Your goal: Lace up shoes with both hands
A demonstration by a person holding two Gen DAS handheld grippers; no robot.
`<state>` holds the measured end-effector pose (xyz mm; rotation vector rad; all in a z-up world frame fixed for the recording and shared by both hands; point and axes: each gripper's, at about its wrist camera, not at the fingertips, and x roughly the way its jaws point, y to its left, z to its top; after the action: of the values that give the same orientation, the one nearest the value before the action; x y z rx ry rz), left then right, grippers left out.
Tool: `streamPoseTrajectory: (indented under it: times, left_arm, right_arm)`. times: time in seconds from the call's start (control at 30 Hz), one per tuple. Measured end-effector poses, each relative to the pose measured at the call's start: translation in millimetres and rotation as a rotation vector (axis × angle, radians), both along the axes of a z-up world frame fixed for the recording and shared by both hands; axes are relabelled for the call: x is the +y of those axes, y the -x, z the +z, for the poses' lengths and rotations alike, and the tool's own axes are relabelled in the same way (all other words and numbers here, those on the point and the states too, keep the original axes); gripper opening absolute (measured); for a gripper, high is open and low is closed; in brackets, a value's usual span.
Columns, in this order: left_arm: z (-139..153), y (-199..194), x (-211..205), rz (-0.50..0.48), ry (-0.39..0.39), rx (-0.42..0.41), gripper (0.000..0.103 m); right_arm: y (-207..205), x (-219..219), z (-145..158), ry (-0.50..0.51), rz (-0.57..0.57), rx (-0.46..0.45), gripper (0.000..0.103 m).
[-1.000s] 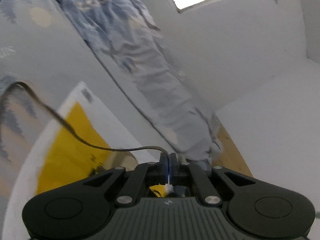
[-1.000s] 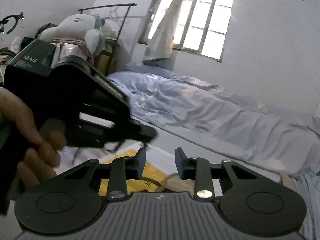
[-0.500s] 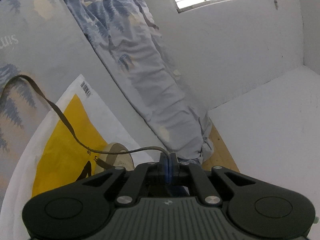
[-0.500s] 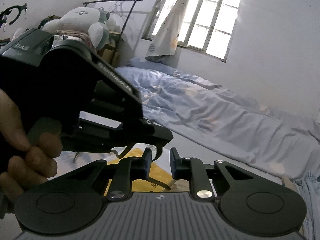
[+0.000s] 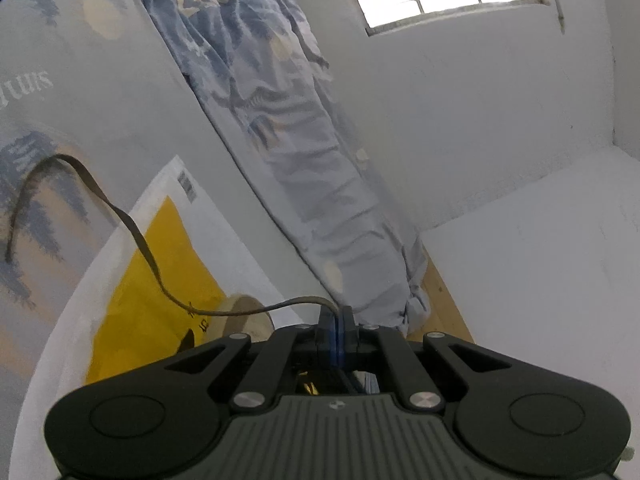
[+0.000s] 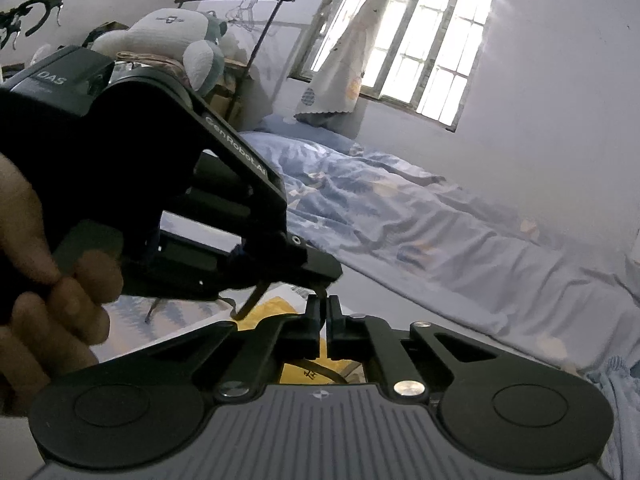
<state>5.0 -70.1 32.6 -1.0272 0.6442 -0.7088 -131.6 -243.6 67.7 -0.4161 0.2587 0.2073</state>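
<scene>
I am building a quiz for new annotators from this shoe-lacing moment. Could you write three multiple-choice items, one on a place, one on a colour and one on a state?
1. Where does the free length of the lace run from the left gripper?
A. Over the yellow and white bag
B. Across the window
C. Along the wooden bed edge

2. What colour is the lace?
A. White
B. Dark brown
C. Red

3. How do the fingers of the right gripper stand?
A. Spread wide
B. Closed together, with the lace coming down to their tips
C. Out of view

Answers:
1 A, since the lace curves out to the left above the bag.
2 B, as it shows dark against the pale bedsheet.
3 B, since barely a slit shows between them in the right wrist view.
</scene>
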Motion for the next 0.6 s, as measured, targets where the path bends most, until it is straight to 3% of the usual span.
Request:
streamPoseTrajectory:
  times: [0.6]
  left_arm:
    - [17.1,-11.6,63.5,0.272,0.061,-0.039,0.0]
  right_arm:
    - [6.1,-14.5,-3.6,0.017,0.003,0.049,0.001]
